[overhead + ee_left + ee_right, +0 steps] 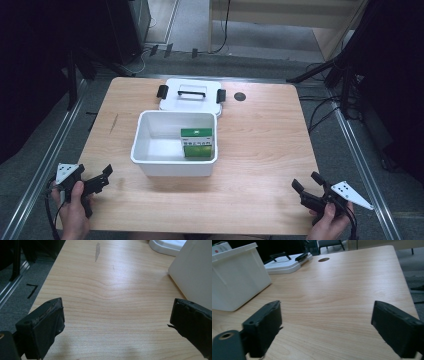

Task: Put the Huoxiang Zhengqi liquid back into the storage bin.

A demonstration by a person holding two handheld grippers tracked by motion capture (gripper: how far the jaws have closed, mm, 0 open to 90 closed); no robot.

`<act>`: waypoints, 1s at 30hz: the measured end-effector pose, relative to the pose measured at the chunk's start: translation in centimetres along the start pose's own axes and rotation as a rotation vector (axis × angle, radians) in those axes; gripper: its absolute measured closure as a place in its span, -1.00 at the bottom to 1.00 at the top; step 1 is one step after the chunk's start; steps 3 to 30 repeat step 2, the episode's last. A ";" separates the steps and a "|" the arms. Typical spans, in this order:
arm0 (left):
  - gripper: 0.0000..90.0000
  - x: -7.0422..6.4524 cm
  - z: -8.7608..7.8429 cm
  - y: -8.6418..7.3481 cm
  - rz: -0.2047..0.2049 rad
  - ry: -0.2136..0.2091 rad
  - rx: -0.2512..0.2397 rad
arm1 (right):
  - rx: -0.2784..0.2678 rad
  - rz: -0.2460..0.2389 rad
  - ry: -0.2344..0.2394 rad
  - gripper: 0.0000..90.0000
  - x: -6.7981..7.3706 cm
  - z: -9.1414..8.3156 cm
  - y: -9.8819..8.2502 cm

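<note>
With both the left gripper [102, 176] and right gripper [306, 183] held wide and empty at the frame's lower corners, the green carton [197, 143] inside the central white bin [172, 167] could be tipped if approached askew.

White open bin [150, 150] mid-desk, upright, green-and-white box [197, 142] standing inside against its right wall, white lid [191, 95] with black handle and black clips lying flat just behind the bin, touching its back rim
</note>
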State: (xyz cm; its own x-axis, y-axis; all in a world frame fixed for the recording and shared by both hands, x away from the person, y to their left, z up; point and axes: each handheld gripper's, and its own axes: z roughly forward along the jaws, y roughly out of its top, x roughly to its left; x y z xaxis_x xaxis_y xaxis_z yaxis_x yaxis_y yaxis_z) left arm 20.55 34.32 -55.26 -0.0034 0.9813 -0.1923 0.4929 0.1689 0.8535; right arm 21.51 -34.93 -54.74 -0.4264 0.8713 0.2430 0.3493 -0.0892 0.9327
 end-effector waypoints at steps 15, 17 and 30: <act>-1.00 0.0 0.0 0.0 -0.004 -0.001 -0.003 | -0.008 0.012 -0.019 -0.73 0.0 -0.1 0.0; -1.00 0.0 0.0 0.0 -0.004 -0.001 -0.003 | -0.008 0.012 -0.019 -0.73 0.0 -0.1 0.0; -1.00 0.0 0.0 0.0 -0.004 -0.001 -0.003 | -0.008 0.012 -0.019 -0.73 0.0 -0.1 0.0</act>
